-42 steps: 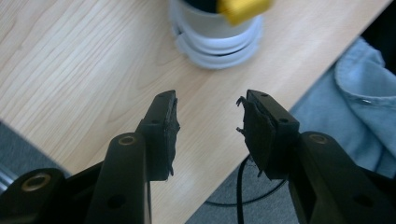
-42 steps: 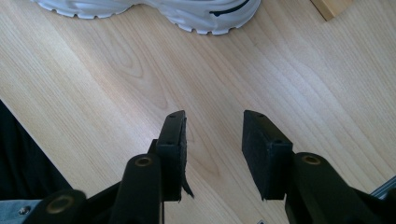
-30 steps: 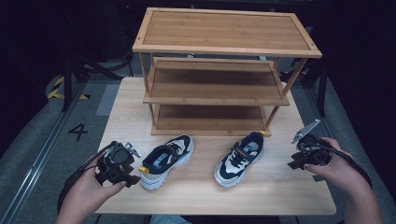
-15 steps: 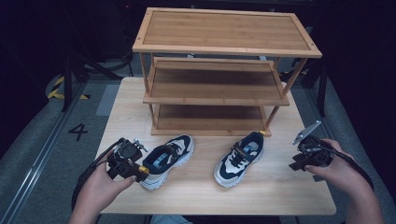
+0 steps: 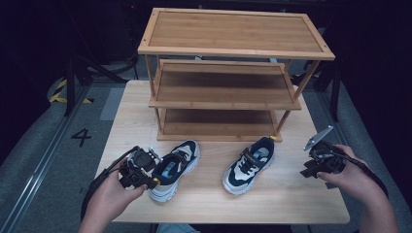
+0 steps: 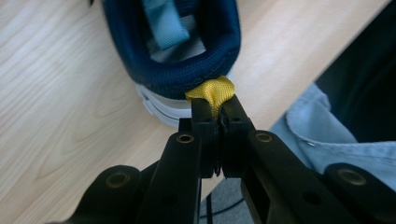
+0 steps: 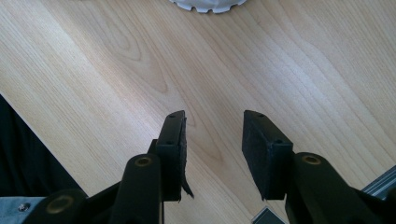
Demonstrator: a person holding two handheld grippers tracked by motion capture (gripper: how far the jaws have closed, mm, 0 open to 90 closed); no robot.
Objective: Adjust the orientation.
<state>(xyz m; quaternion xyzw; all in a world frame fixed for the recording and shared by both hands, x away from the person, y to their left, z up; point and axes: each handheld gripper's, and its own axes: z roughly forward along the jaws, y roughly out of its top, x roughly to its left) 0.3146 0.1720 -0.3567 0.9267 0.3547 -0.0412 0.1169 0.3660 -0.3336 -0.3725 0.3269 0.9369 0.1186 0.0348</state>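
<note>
Left shoe, a navy, white and grey sneaker [image 5: 172, 170], lies on the near left part of the pale wooden table [image 5: 272, 204], heel toward the person, toe pointing far-right. The left gripper view shows what the high view does not: the yellow fabric pull loop [image 6: 212, 92] at the heel collar is pinched flat between the black jaws of the left gripper [image 6: 219, 112], which have just been closing and now clamp on it; a light blue tongue strip shows inside the shoe. In the high view the left gripper [image 5: 141, 167] sits at the shoe's heel, held in the person's left hand [image 5: 109, 196]. The matching second sneaker [image 5: 248, 164] lies to the right, well apart from the first. The right gripper [image 5: 318, 162] hovers near the right table edge; the right gripper view shows its jaws apart over bare wood, nothing between them. Beyond stands a three-tier bamboo shoe rack [image 5: 233, 53]. A black "4" [image 5: 81, 136] marks the floor at left.
</note>
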